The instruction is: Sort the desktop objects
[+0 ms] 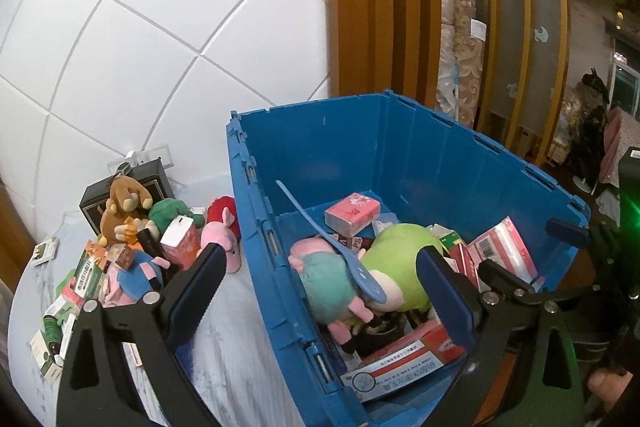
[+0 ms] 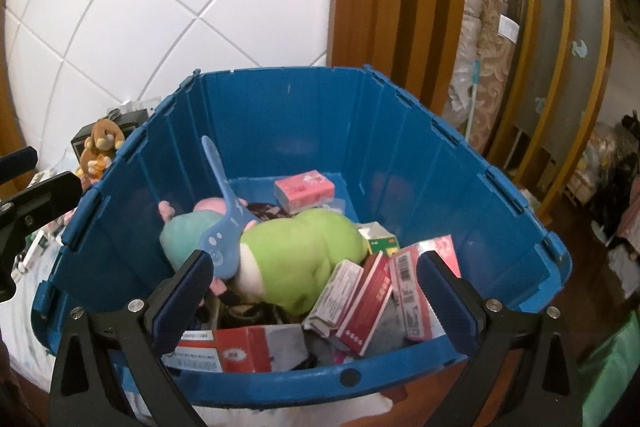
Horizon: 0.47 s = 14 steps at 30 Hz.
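A big blue plastic crate (image 1: 400,147) (image 2: 320,115) stands on the white table (image 1: 232,347). Inside lie a green plush (image 1: 396,259) (image 2: 304,251), a teal-and-pink plush (image 1: 328,283) (image 2: 184,227), a blue long-handled tool (image 1: 340,251) (image 2: 224,219), a pink tissue pack (image 1: 352,213) (image 2: 304,189) and red-and-white boxes (image 2: 360,303) (image 1: 404,359). My left gripper (image 1: 320,291) hovers open over the crate's left wall. My right gripper (image 2: 316,291) stands open above the crate's near rim, nothing between its fingers. A pile of plush toys and small boxes (image 1: 132,247) lies left of the crate.
A white tiled wall (image 1: 160,27) rises behind the table. A brown plush (image 1: 124,207) (image 2: 100,147) leans on a black box (image 1: 152,179). Wooden slats (image 1: 380,7) and rolled fabric (image 1: 460,67) stand to the right. The other gripper (image 2: 24,195) shows at the right wrist view's left edge.
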Tool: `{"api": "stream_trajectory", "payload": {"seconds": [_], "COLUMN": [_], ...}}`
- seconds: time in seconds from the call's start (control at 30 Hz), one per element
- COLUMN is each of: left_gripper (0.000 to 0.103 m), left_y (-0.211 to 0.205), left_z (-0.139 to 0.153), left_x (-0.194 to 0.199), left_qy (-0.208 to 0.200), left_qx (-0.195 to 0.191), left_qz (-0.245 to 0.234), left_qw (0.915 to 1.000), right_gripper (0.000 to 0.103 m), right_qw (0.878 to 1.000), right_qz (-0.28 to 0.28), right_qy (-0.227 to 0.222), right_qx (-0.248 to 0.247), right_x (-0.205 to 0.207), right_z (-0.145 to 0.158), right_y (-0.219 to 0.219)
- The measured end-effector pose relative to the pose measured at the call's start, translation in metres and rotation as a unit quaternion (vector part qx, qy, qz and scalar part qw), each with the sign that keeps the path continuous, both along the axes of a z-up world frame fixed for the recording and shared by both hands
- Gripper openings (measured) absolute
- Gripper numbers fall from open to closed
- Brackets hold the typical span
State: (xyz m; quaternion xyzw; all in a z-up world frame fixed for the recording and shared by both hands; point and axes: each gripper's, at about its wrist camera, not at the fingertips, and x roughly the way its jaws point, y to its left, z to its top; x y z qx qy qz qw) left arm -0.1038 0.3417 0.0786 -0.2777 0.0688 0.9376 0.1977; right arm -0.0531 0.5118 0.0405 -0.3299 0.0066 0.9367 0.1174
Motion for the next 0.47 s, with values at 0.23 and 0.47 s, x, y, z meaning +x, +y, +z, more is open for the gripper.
{"api": "stream_trajectory", "payload": {"seconds": [0.23,0.47], "left_gripper": [0.097,0.097], "left_y": [0.0034,0.0091], "left_z": [0.0001,0.0006], "left_x": [0.0002,0.0005], "left_qy": [0.003,0.006], "left_qx": [0.001,-0.001], "left_qz": [-0.002,-0.004], "left_qw": [1.0,1.0], "right_gripper": [0.103,0.103], "right_qw": [1.0,1.0], "right_qz": [-0.002,-0.005], "right_qy": [-0.002,-0.002], "right_qx": [-0.003,-0.006], "right_x": [-0.0019,-0.0033], "right_z": [-0.0033,-0.0045], "right_y": [0.0026,0.0076]}}
